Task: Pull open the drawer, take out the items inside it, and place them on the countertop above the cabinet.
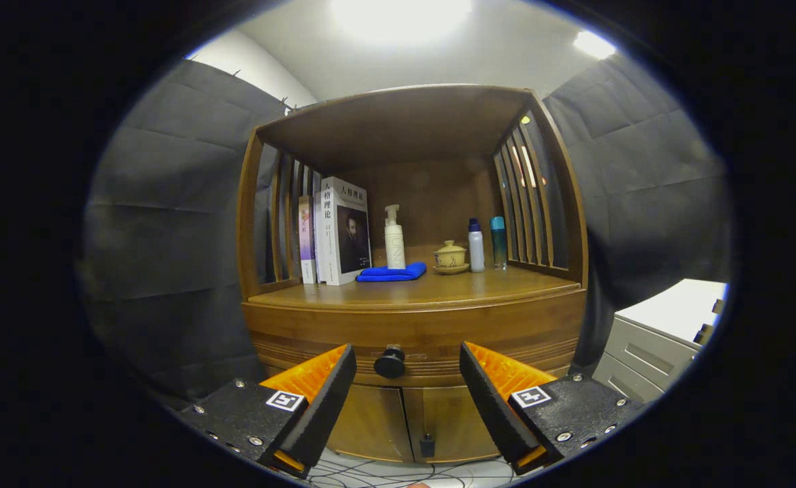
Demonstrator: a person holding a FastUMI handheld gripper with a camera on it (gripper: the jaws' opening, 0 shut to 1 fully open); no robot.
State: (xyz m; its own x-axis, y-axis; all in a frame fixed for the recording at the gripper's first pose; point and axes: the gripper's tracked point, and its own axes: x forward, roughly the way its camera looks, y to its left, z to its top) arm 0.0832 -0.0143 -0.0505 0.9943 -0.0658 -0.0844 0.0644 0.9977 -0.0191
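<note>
A wooden cabinet stands straight ahead, with a closed drawer (438, 342) under its countertop (452, 288). The drawer's round dark knob (390, 362) sits between my two fingers, a little beyond their tips and nearer the left one. My gripper (408, 362) is open and holds nothing. What lies inside the drawer is hidden.
On the countertop stand books (343, 230), a white pump bottle (394, 238), a folded blue cloth (391, 273), a lidded tea cup (450, 255) and two small bottles (487, 244). Slatted sides and a roof enclose the shelf. Two lower doors (411, 420) are shut. A grey drawer unit (662, 339) stands to the right.
</note>
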